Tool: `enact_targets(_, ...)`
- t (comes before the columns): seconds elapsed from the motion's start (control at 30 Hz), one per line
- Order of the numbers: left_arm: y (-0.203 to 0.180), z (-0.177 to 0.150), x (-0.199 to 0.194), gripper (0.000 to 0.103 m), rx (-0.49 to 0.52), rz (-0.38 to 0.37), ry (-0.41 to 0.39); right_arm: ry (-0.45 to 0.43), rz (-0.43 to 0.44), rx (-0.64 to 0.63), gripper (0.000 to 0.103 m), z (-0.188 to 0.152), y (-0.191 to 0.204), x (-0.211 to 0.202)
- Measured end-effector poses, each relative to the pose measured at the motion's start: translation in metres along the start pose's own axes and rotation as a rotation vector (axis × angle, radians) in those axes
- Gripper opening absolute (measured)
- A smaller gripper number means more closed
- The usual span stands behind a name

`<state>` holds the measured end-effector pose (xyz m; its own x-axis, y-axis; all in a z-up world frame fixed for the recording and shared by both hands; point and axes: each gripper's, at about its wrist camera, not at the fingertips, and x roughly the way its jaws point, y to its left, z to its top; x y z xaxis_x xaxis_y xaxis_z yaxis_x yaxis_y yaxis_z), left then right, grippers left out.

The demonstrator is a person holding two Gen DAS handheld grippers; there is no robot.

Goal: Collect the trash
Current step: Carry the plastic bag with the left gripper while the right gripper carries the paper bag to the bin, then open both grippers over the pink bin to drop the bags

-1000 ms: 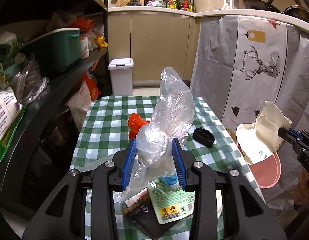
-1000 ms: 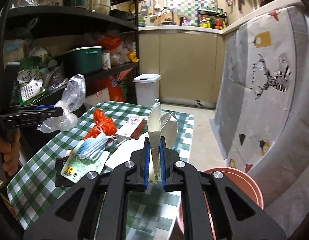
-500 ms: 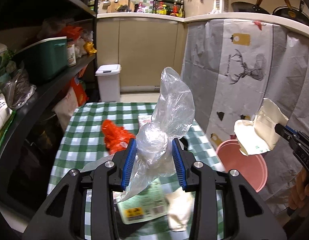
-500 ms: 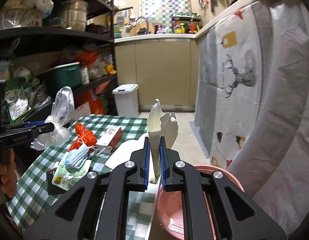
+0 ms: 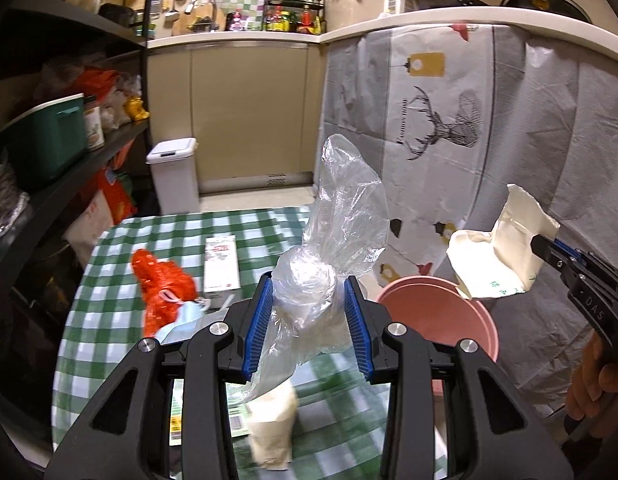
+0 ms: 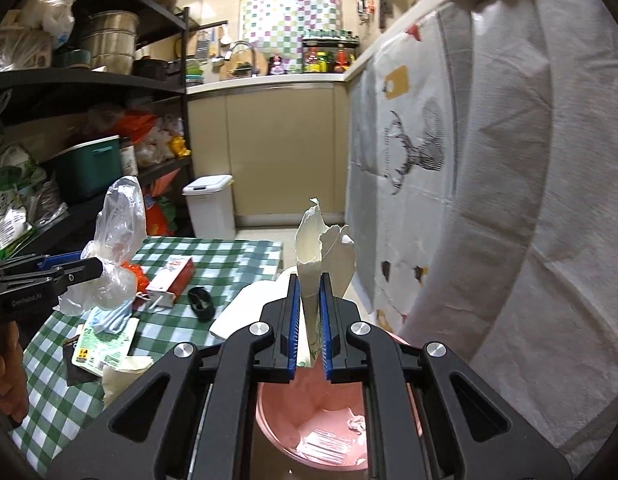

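Left gripper [image 5: 309, 320] clamping a clear bag [image 5: 333, 240] between its blue pads, holding it up over the near end of the tabletop [image 5: 109, 312], the bag's tail trailing down toward a cream wrapper [image 5: 271, 436] lying by the near edge. Right gripper [image 6: 309, 320] pinching a torn cream carton [image 6: 315, 256] upright, hanging past the tabletop's right edge, over the pink bin [image 6: 309, 436]. Bin standing on the floor just beside that edge, holding a few scraps, squeezed between the table and a deer-print cloth [image 6: 429, 160] draping the counter; little free room on that side.

Lying on the checked cloth, near to far: a green-label packet [image 6: 105, 344] on a dark pouch near the left edge, a blue mask [image 6: 109, 316], an orange bag [image 5: 161, 284], a black band [image 6: 201, 300], a white sheet [image 6: 245, 308] overhanging the right edge, a white and red box [image 6: 171, 280]. Far end of the tabletop lying bare. Beyond it, open floor reaching to a white lidded can [image 5: 175, 176] by the cabinets.
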<state>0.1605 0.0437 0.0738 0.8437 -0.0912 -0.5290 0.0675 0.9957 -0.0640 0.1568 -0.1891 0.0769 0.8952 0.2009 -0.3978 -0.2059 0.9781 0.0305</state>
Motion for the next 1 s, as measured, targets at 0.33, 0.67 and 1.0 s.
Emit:
enact_targets(0.33, -0.043, 0.0, 0.022, 0.037, 0.007, -0.054, 0.033, 0.018, -0.059, 0.026, 0.01, -0.005, -0.022, 0.004)
enact_targets(0.67, -0.064, -0.004, 0.047, 0.037, 0.023, -0.072, 0.071, 0.028, -0.075, 0.042, 0.01, -0.009, -0.037, 0.012)
enact_targets(1.0, -0.082, -0.006, 0.067, 0.037, 0.039, -0.097, 0.096, 0.043, -0.083, 0.056, 0.01, -0.011, -0.045, 0.022)
